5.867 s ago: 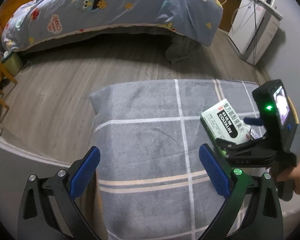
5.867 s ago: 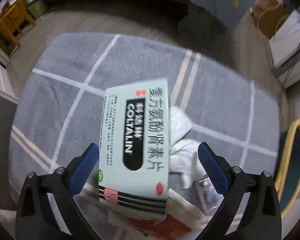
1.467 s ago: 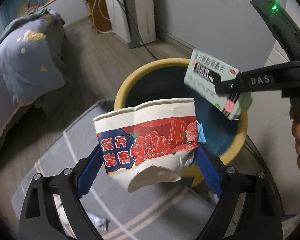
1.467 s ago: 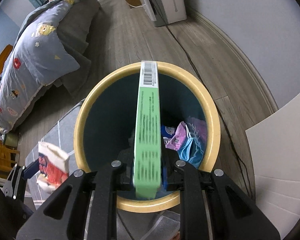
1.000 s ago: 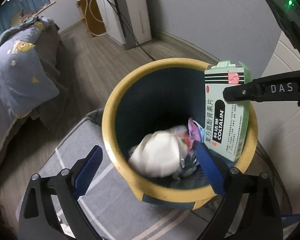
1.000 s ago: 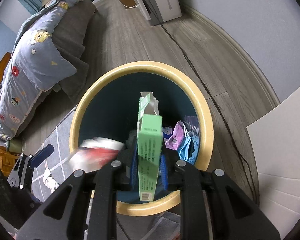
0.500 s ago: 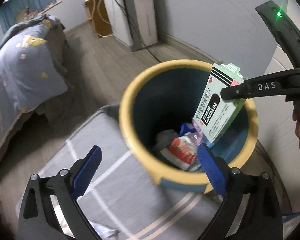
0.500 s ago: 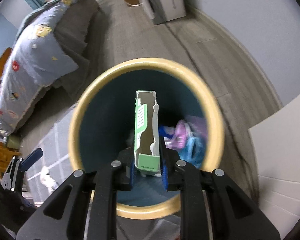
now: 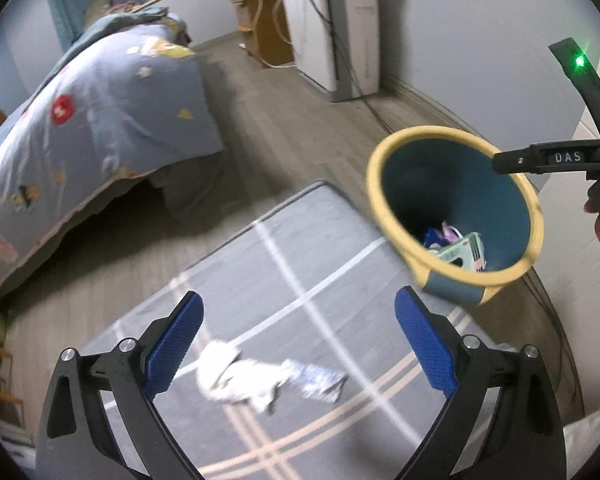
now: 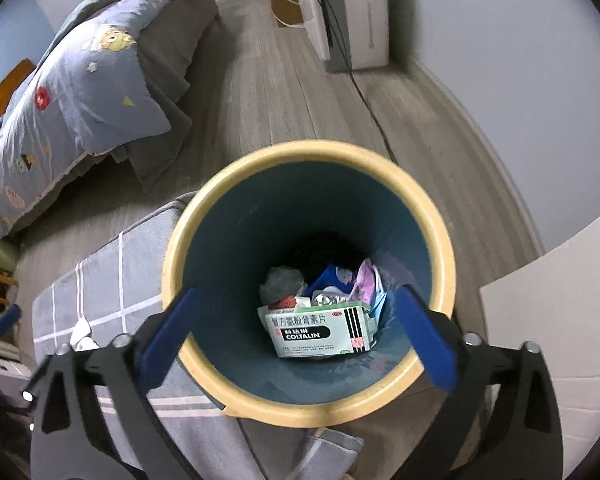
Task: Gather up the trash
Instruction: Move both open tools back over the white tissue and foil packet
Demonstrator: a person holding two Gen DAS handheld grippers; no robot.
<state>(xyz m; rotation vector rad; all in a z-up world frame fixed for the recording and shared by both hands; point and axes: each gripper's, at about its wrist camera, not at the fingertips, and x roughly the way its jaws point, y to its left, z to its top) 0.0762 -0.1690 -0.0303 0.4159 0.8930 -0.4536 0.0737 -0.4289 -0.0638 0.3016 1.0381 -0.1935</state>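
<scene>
A round bin (image 10: 440, 240) with a yellow rim and dark blue inside stands at the rug's corner; it also shows in the left wrist view (image 9: 384, 200). A green-and-white Coltalin medicine box (image 10: 320, 334) lies inside on other trash, also visible in the left wrist view (image 9: 460, 250). My right gripper (image 10: 300, 334) is open and empty, right above the bin mouth. My left gripper (image 9: 298, 346) is open and empty above the grey rug (image 9: 260, 280). Crumpled white tissue (image 9: 236, 380) and a small printed wrapper (image 9: 316, 380) lie on the rug between its fingers.
A bed with a blue patterned duvet (image 9: 80, 120) stands to the left. A white appliance with cables (image 9: 332, 28) and a wooden cabinet (image 9: 264, 24) stand by the far wall. A white panel (image 10: 560, 320) stands right of the bin.
My right gripper opened and the medicine box dropped into the bin. My left gripper swung left, away from the bin, to over the tissue on the rug.
</scene>
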